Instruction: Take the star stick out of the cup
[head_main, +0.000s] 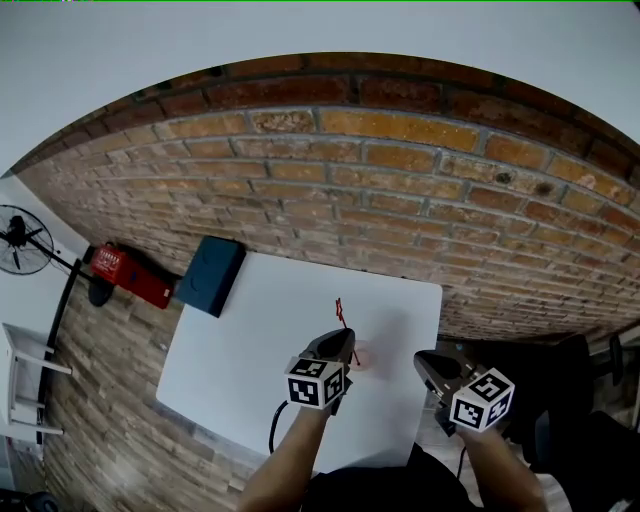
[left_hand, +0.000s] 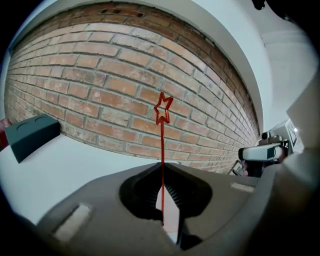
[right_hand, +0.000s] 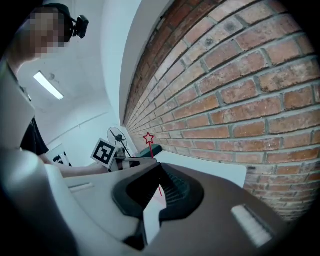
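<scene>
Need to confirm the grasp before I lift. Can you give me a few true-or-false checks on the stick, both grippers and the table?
1. The left gripper is shut on the thin red star-topped stick. True.
2. The right gripper also grips the stick. False: it is off to the side, shut on nothing.
3. A dark blue box sits at the far left corner of the white table. True.
4. The stick's star end points down. False: the star stands upright above the left gripper.
</scene>
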